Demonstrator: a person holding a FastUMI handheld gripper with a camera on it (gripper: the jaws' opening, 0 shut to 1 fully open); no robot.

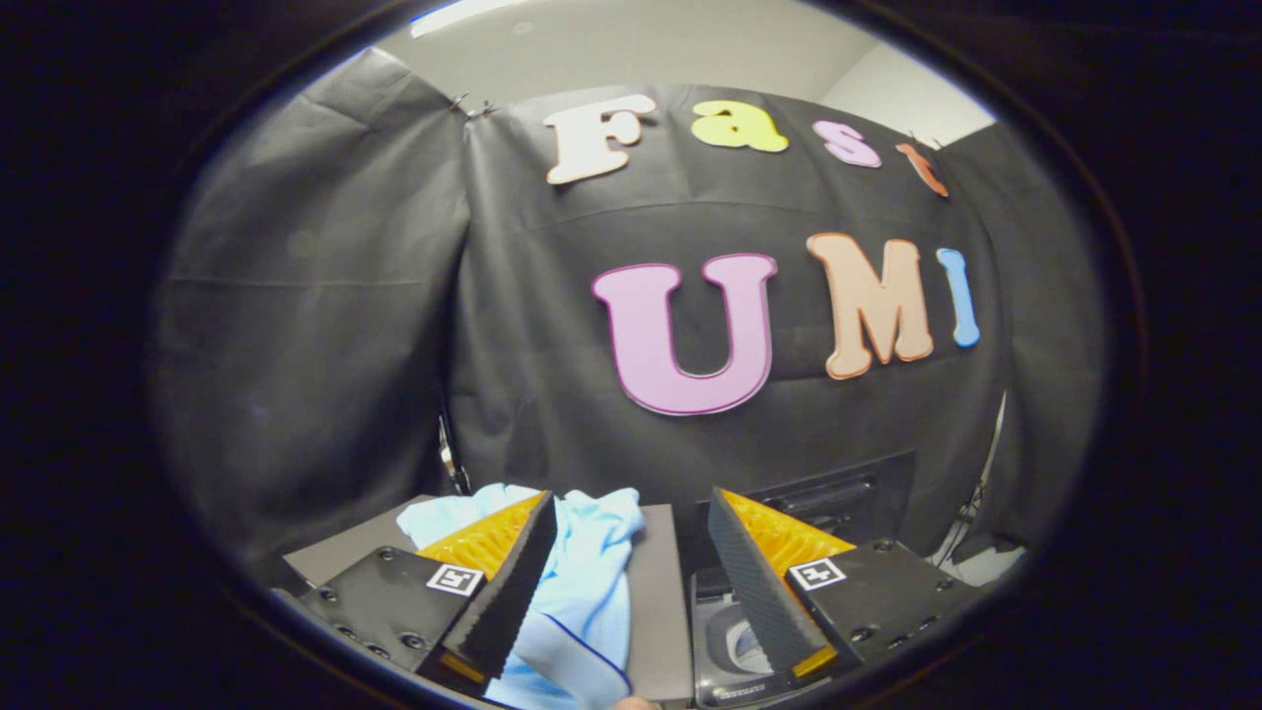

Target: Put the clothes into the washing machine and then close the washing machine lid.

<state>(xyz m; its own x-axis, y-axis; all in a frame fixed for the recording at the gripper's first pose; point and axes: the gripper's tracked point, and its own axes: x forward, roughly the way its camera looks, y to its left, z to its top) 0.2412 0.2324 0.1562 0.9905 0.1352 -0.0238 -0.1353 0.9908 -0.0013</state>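
Note:
A light blue piece of clothing [582, 582] lies crumpled on a grey table top [659, 611], below and between my fingers, partly hidden by the left one. My gripper [631, 582] stands open, high above the cloth, with nothing pressed between its fingers. The washing machine [735, 641] sits low to the right of the table, its top opening showing a pale drum beside my right finger [759, 582]. Its dark raised lid [828, 498] stands behind the opening against the booth wall.
Black cloth walls close the booth behind and to the left. A pale wall and floor strip [986, 567] shows at the right past the machine. The grey table's left edge [345, 552] runs beyond my left finger.

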